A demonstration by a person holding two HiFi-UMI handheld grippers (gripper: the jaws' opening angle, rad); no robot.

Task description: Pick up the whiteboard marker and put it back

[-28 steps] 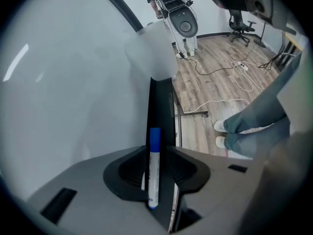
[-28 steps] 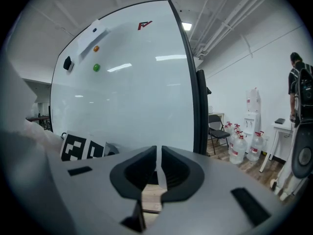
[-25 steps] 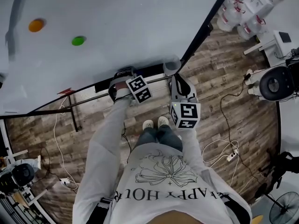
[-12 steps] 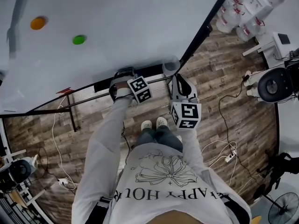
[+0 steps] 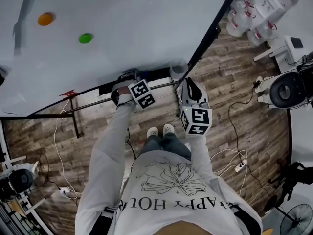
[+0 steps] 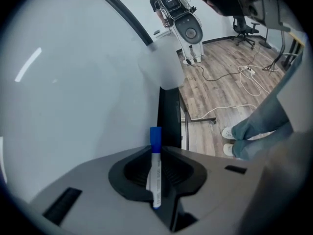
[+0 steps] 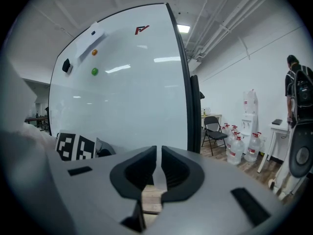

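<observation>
Far left in the head view, an orange magnet (image 5: pixel 45 19) and a green magnet (image 5: pixel 85 38) sit on the whiteboard (image 5: pixel 137 18), well apart from the work area. A black ledge (image 5: pixel 157 74) runs along the board's lower edge.

The left tool (image 6: pixel 157 151) is angled steeply down at that ledge, and its marker cube (image 5: pixel 142 94) faces the head camera. Its jaws are closing, with the whiteboard marker (image 6: pixel 155 175) between them. The left gripper view shows both pads against the marker's white barrel, so it is gripped. The marker stands lengthwise along the jaws, and its blue cap (image 6: pixel 155 137) projects past the jaw tips, close against the whiteboard face just above the ledge. A pale rounded piece (image 6: pixel 164 67) sits at the board's lower corner, beyond the cap.

The person's shoes (image 5: pixel 162 130) are on the wood floor (image 5: pixel 230 92), below and between the two tools.

The right tool (image 7: pixel 158 153) is held just beside the left one, near the board's corner and clear of the ledge. Its jaws are drawn together to a thin slit, and nothing is between them. It is empty.

Further right, water bottles (image 7: pixel 243 148) stand on the floor next to a folding chair (image 7: pixel 213 130). A person (image 7: pixel 298 94) stands at the far right edge.
</observation>
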